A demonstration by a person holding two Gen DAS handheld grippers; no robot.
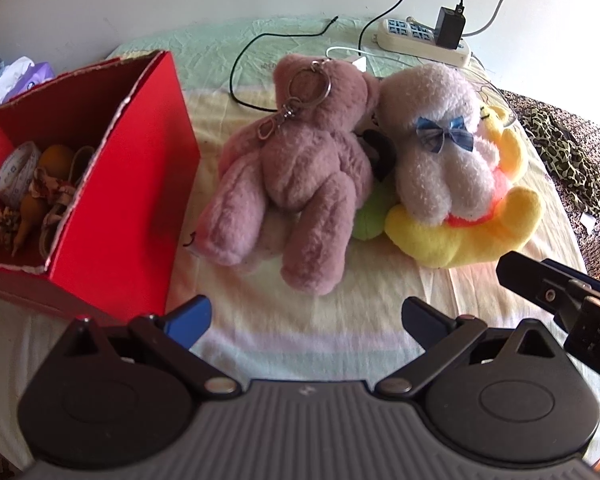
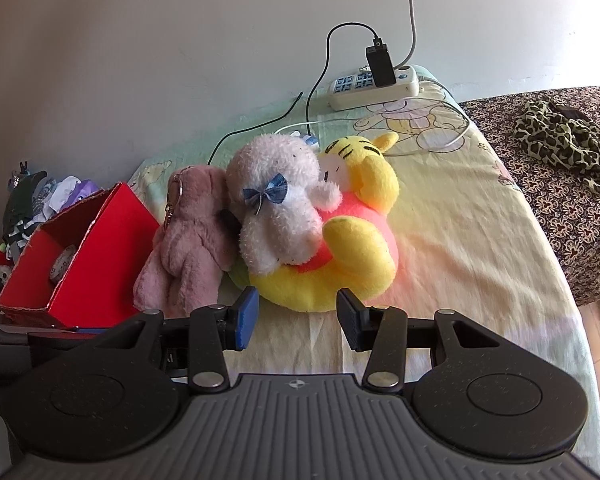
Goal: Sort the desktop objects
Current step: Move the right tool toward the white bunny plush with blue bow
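Nearest the left wrist camera, the left gripper (image 1: pixel 306 318) hangs with its blue-padded jaws spread wide and nothing between them, low over the sheet (image 1: pixel 300 344) and aimed at the pink bear (image 1: pixel 300 184). That bear lies face down, legs toward the camera, a keyring (image 1: pixel 308 84) on its back, so a leg looks like the easiest thing to pinch. Touching its right side, a white plush (image 1: pixel 440 152) with a blue bow sits on a yellow toy (image 1: pixel 460 236), and something green (image 1: pixel 370 212) shows underneath. To the left, a red box (image 1: pixel 140 184) stands just beside the bear, already holding a tape roll and other small items, which suggests it is the sorting bin. At the right edge, part of the right gripper (image 1: pixel 556 296) intrudes. From the right wrist view, the right gripper (image 2: pixel 296 316) is likewise parted and empty, its pads just short of the yellow toy (image 2: pixel 352 264), probably lined up to take it or the white plush (image 2: pixel 276 216) on top; the pink bear (image 2: pixel 188 248) and red box (image 2: pixel 84 264) lie to its left. The surface is a pale cartoon-print sheet (image 2: pixel 460 240), wrinkled and soft. Against a plain white wall at the back lies a power strip (image 2: pixel 374 86) with a black charger and trailing cables; a patterned cloth (image 2: pixel 552 184) covers the area to the right.
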